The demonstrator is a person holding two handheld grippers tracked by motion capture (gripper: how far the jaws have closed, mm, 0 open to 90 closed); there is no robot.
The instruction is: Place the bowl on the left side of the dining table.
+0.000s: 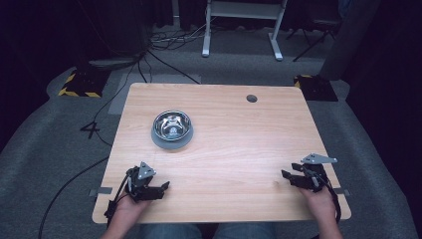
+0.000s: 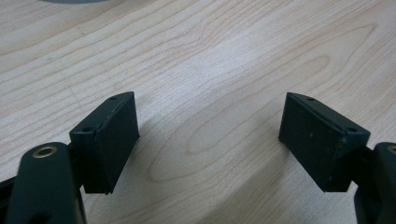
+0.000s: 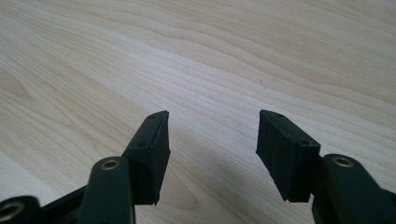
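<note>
Room: dark, carpeted in grey, holding one wooden table [image 1: 224, 164] at the middle.
Tongs, count: two, one per hand, both lying low over the near edge of the table.
Left gripper [image 1: 164, 187]: sitting at the near left corner in the left hand [image 1: 130, 203], pointing toward the table's middle; jaws standing wide apart in the left gripper view [image 2: 208, 135], nothing but bare wood grain showing between the pads.
Right gripper [image 1: 287, 178]: resting at the near right edge in the right hand [image 1: 318, 199], pointing left across the table; jaws parted in the right gripper view [image 3: 212, 142], gripping nothing, bare wood lying between them.
Grey plates: two, one riding on top of each gripper.
Cables: one trailing from each gripper, the left one running off the near left corner onto the carpet.
Bowl [image 1: 172, 125]: one, shiny metal on a grey base, standing upright on the left half of the table, beyond the left gripper and well apart from both; grey rim just peeking in at the top edge of the left gripper view.
Table hole [image 1: 252, 98]: one, round, near the far edge, right of centre.
Farther out: one white desk frame [image 1: 243, 27] with two legs standing beyond the table; two yellow-and-black striped blocks [image 1: 79, 84] sitting on the carpet by the far corners; several dark cables lying across the floor.
</note>
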